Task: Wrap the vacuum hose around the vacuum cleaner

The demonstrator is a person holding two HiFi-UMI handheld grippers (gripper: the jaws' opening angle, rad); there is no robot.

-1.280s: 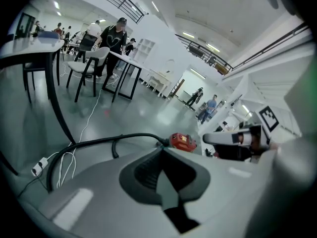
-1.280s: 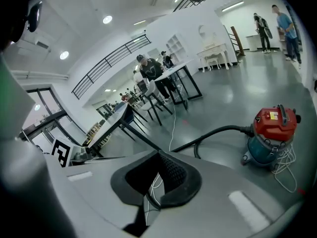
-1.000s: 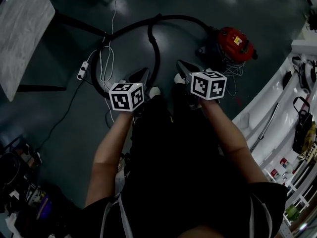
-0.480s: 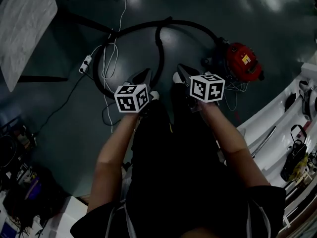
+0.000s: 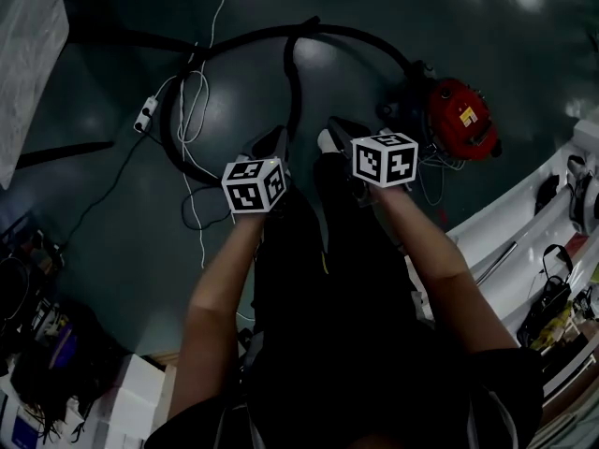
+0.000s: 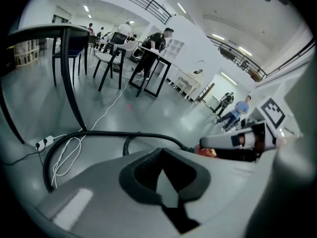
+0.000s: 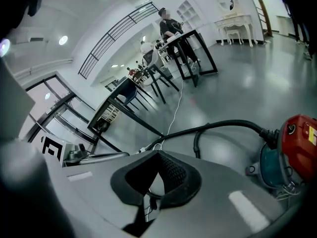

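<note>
Black vacuum hose (image 5: 291, 82) ahead of left gripper (image 5: 274, 139), right gripper (image 5: 329, 132), both closed, empty

The vacuum (image 5: 459, 120) is red with a yellow label and a teal base. The hose (image 5: 292, 73) is black, the cable (image 5: 192, 110) white. The floor (image 5: 112, 232) is glossy dark grey. The left gripper (image 5: 274, 142) and right gripper (image 5: 331, 135) are grey, each cube white with black square markers. The tabletop (image 5: 23, 54) is pale, mottled grey.
</note>
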